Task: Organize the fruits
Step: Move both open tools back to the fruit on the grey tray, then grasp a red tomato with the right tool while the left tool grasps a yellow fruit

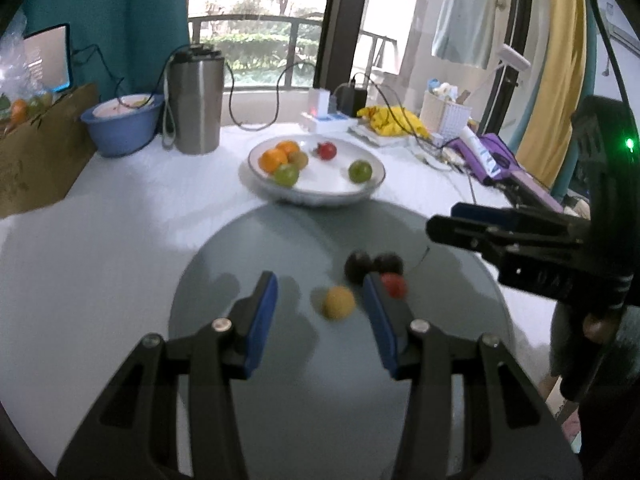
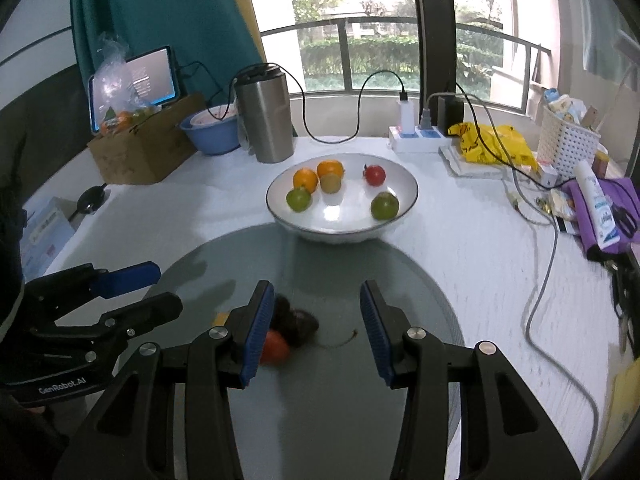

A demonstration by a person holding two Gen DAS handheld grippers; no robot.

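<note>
A white bowl [image 1: 372,184] [image 2: 404,208] on the white table holds two oranges, two green fruits, a kiwi and a red fruit. On the grey round mat [image 1: 260,248] [image 2: 360,264] lie a yellow fruit [image 1: 339,303], two dark fruits [image 1: 357,266] [image 2: 298,326] and a small red fruit [image 1: 394,285] [image 2: 276,349]. My left gripper [image 1: 320,300] is open above the mat, with the yellow fruit between its fingers. My right gripper [image 2: 317,308] is open, with the dark fruits just inside its left finger. It also shows in the left wrist view [image 1: 460,220].
A steel tumbler [image 2: 266,116], blue basin [image 2: 212,132], cardboard box with fruit [image 2: 140,148] and tablet stand at the back left. A power strip [image 2: 416,136], yellow bag [image 2: 492,144], white basket [image 2: 568,148], cables and purple cloth [image 2: 600,216] crowd the right.
</note>
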